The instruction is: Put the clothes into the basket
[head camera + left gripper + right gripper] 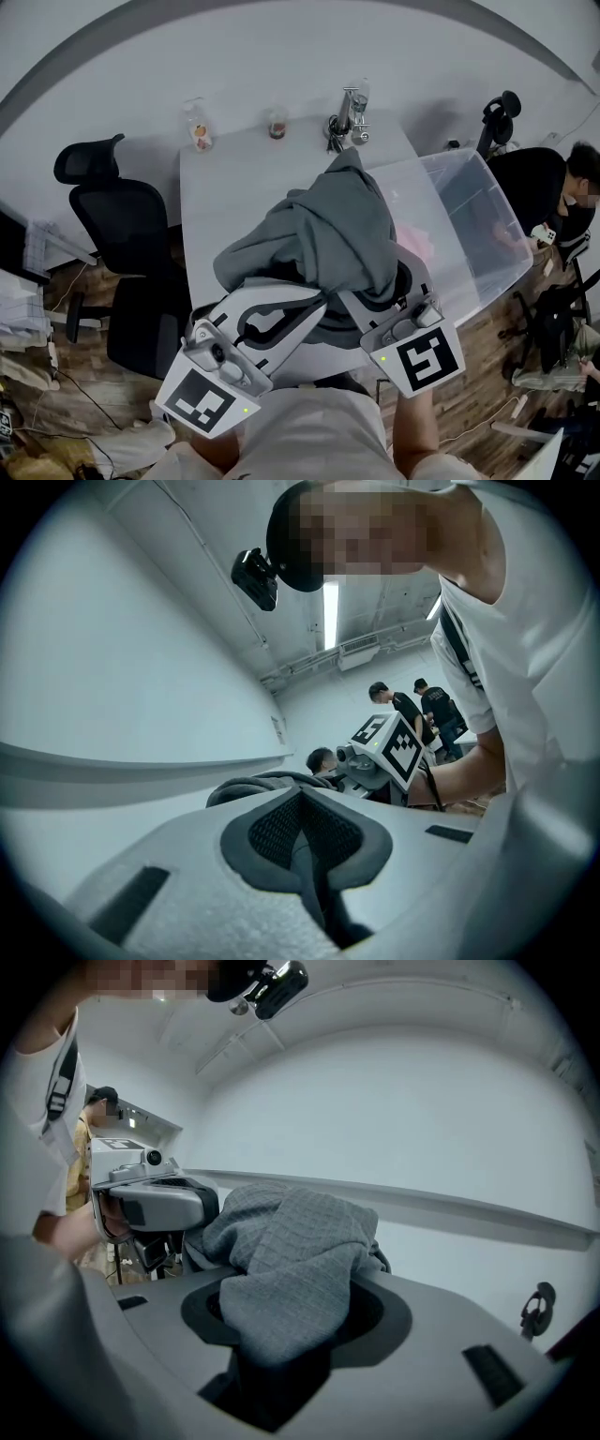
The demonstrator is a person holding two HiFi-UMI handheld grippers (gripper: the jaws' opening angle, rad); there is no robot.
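A grey garment (328, 225) hangs bunched above the white table (225, 187), raised by both grippers. My left gripper (300, 305) reaches under its lower left edge; in the left gripper view the pads (281, 827) meet on a thin strip of the cloth (258, 785). My right gripper (370, 298) holds the lower right part, and in the right gripper view the waffle-knit fabric (291, 1260) spills out of the shut jaws (281, 1335). The clear plastic basket (487, 178) stands at the table's right side, with something pink (417, 239) inside it.
A bottle (197, 127), a small jar (277, 124) and a glass with keys (349, 117) stand along the table's far edge. A black office chair (112, 216) is at the left. A person (577, 187) sits beyond the basket at the right.
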